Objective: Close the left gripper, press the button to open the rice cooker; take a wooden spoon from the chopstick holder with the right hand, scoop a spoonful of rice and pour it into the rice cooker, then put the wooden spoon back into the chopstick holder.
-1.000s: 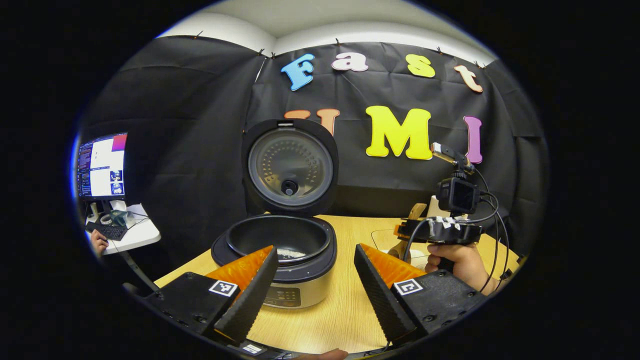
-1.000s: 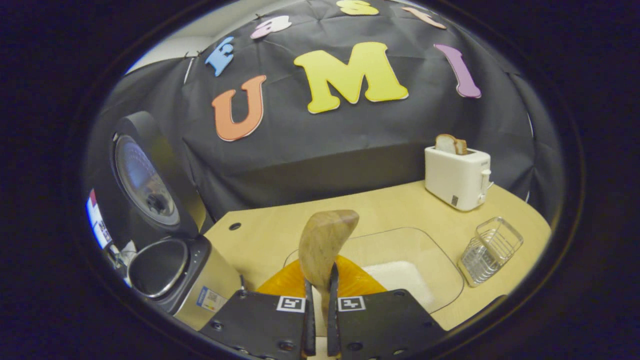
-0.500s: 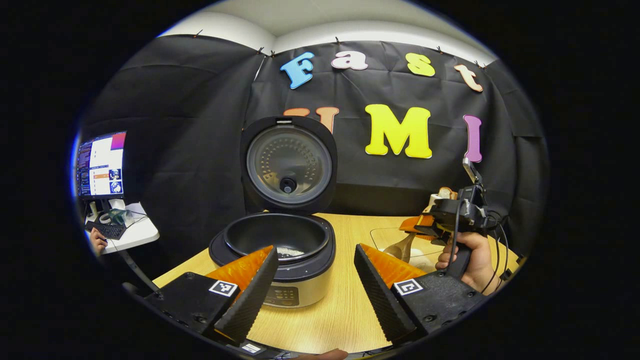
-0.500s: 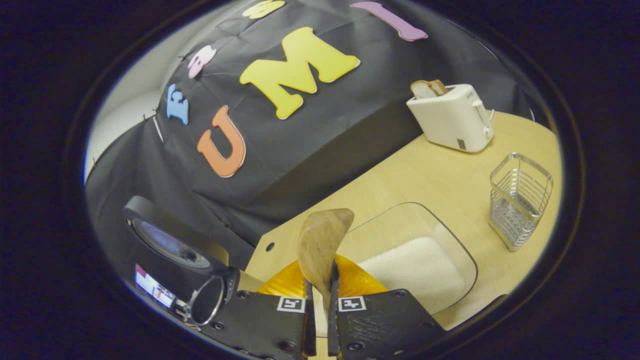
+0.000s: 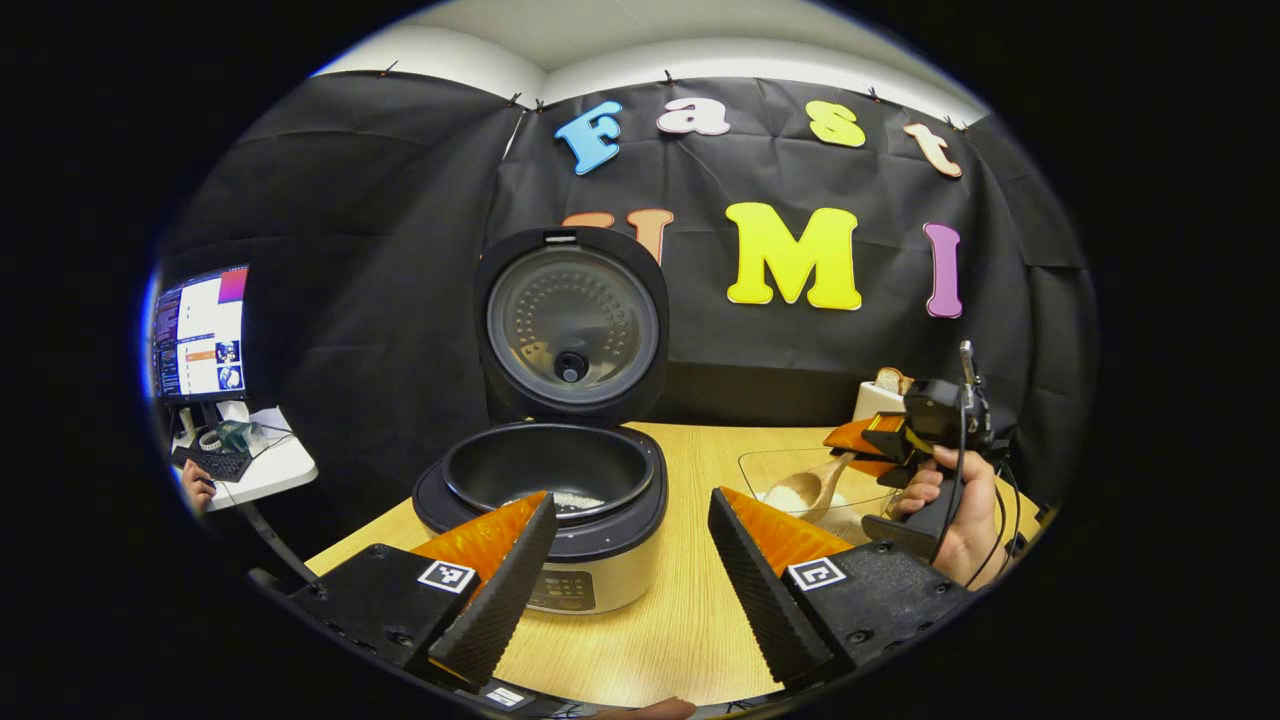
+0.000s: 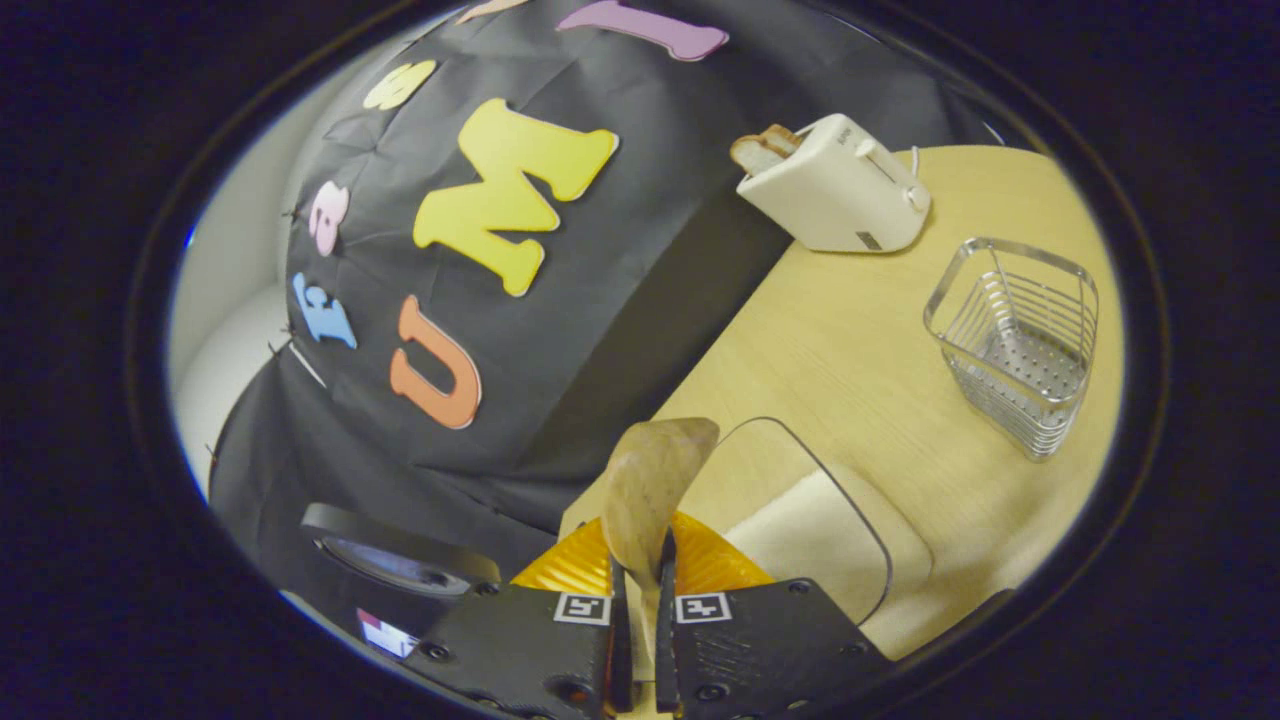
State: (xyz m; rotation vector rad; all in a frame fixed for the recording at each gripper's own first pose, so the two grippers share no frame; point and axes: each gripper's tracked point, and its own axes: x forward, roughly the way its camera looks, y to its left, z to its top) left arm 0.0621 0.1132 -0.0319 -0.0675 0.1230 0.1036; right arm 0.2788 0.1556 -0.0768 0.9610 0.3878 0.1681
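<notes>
The rice cooker [image 5: 555,500] stands open on the wooden table, lid [image 5: 570,325] upright, a little rice in its dark pot. My left gripper [image 5: 630,560] hovers open in front of it, holding nothing. My right gripper [image 6: 640,640] is shut on the wooden spoon [image 6: 650,490], whose bowl sticks up ahead of the fingers. In the left gripper view a hand holds that right gripper [image 5: 880,445] to the right, with the wooden spoon [image 5: 800,490] dipped over the clear rice container [image 5: 770,470]. The white rice [image 6: 810,525] lies in the container [image 6: 760,450]. The wire chopstick holder [image 6: 1020,345] stands tilted in view at right.
A white toaster [image 6: 835,195] with a slice of bread sits at the table's back edge by the black cloth wall. A monitor [image 5: 200,330] and a small side table with a person's hand stand off to the left of the table.
My right gripper has rolled and swung away from the cooker toward the rice container, spoon bowl now down over it. The left gripper has barely moved.
</notes>
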